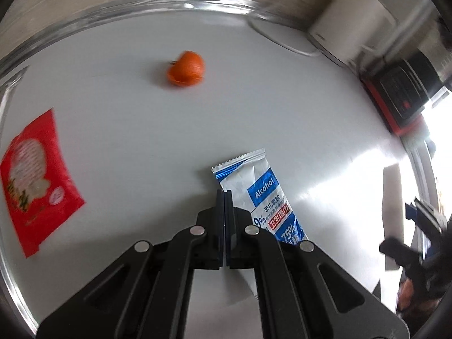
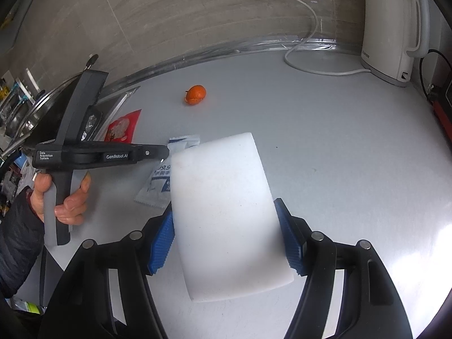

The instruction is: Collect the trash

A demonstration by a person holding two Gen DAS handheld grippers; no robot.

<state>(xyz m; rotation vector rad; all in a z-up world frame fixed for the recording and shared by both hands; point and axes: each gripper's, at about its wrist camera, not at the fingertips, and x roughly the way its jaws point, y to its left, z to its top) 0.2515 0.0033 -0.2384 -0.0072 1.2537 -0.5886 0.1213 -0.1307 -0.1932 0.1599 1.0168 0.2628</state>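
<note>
The left tool (image 1: pixel 225 195), closed empty, hovers just beside the wipe packet (image 1: pixel 264 195); the right tool (image 2: pixel 226 237) clamps a white board (image 2: pixel 226 212).

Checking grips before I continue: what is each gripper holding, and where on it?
Right gripper clamps the white block by its two side edges. Left gripper is shut and holds nothing, beside the wipe packet.

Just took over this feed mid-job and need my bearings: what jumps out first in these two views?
The white block clamped in the right gripper fills the right wrist view. Beside it the left gripper, shut and empty, hangs over the blue alcohol wipe packet. On the white counter behind lie an orange peel and, off to the left, a red wrapper; a kettle stands at the back right.
</note>
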